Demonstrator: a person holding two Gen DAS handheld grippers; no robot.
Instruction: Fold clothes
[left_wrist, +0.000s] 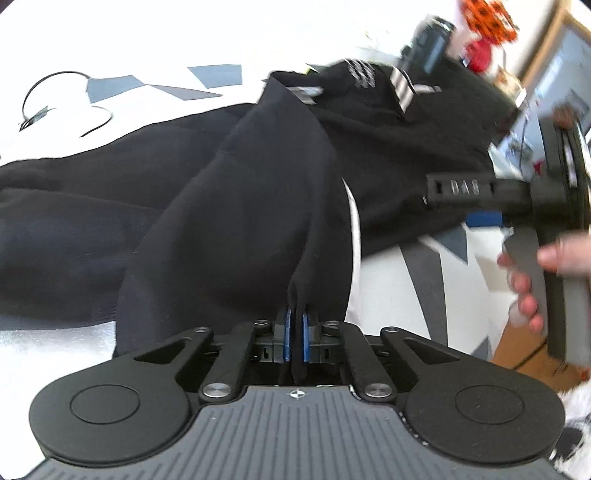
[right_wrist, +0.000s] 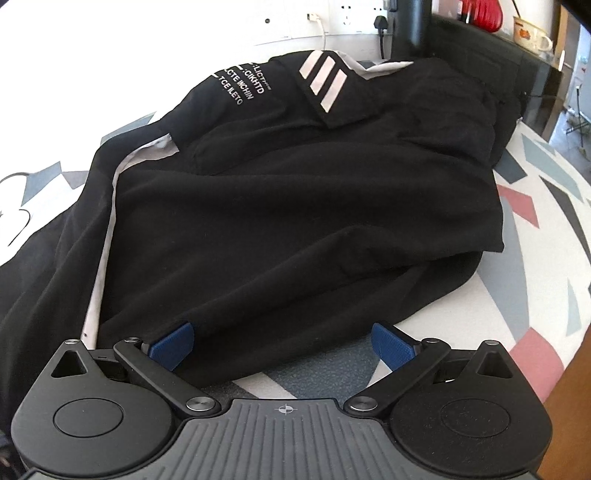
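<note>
Right, your left gripper (left_wrist: 296, 338) has its blue pads clamped tight on a fold of the black garment (right_wrist: 295, 206), soft matte fleece w/ a pale lining strip, three white bars and white lettering. It lies bunched across the patterned tabletop (right_wrist: 535, 258). Your right gripper (right_wrist: 282, 341) is spread wide, holding nothing, at the hem.
</note>
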